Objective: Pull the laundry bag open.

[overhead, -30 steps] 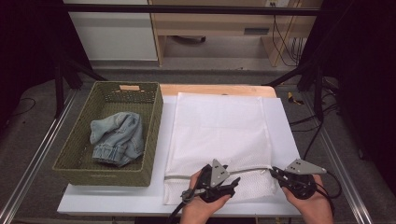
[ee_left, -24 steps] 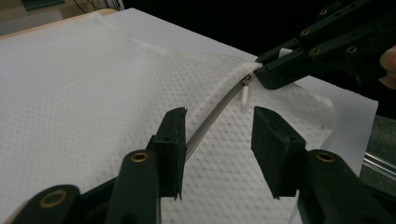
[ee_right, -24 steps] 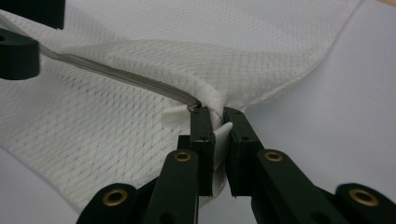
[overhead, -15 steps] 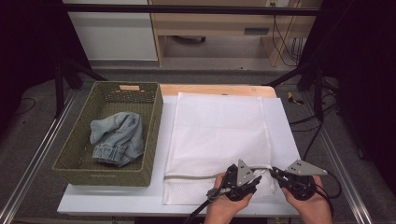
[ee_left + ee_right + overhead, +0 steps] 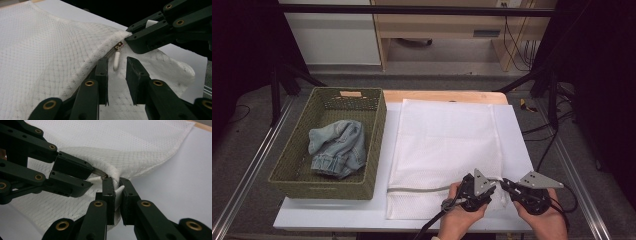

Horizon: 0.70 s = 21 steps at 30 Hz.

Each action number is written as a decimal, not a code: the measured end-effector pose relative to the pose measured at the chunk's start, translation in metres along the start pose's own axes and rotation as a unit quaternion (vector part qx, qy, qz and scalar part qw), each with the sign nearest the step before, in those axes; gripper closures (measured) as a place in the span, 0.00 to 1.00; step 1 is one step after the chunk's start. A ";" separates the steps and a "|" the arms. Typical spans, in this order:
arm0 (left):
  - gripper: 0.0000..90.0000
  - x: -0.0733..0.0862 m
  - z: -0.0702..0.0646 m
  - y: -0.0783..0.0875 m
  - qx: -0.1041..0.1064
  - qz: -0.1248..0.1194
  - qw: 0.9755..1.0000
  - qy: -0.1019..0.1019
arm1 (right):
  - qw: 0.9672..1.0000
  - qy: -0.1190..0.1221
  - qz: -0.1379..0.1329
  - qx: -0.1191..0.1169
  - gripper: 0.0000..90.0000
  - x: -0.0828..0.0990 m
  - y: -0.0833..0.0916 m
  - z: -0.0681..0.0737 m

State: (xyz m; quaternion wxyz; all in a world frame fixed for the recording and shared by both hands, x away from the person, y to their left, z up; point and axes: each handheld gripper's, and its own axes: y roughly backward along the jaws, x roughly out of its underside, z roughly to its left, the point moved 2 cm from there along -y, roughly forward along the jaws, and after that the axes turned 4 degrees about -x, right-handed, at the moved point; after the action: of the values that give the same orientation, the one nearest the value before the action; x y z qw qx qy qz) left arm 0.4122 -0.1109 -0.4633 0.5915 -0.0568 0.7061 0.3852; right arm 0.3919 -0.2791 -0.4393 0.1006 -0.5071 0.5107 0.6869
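Observation:
A white mesh laundry bag (image 5: 447,145) lies flat on the white table, its grey zipper (image 5: 422,190) running along the near edge. My right gripper (image 5: 506,185) (image 5: 116,187) is shut on a bunched fold of the bag's mesh beside the zipper's end. My left gripper (image 5: 495,189) (image 5: 117,68) faces it from the left. Its jaws have just been closing. The small white zipper pull (image 5: 116,59) hangs between them, with a gap on each side, so the pads do not press on it.
A green woven basket (image 5: 377,130) stands left of the bag with folded blue jeans (image 5: 337,147) inside. The table's near edge runs just below the person's hands. A wooden board (image 5: 442,96) lies under the bag's far end.
The left gripper has slid right along the bag's near edge until it meets the right gripper, and its jaws have narrowed around the zipper pull. The right gripper has stayed still.

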 end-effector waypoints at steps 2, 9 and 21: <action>0.81 0.000 0.000 0.000 0.001 0.002 1.000 0.001 | 1.000 -0.001 0.000 0.000 0.93 0.000 0.000 0.000; 0.80 -0.001 0.000 -0.004 0.000 0.003 1.000 0.001 | 1.000 0.000 -0.002 -0.002 0.93 -0.001 0.000 0.001; 0.90 -0.002 -0.002 -0.011 0.003 0.007 1.000 0.000 | 1.000 -0.004 -0.004 -0.011 0.93 -0.002 0.000 0.002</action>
State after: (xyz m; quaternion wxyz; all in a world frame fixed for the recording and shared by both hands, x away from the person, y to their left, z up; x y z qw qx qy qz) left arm 0.4174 -0.1202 -0.4663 0.5887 -0.0503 0.7079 0.3869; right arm 0.3917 -0.2771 -0.4382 0.1001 -0.5074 0.5008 0.6941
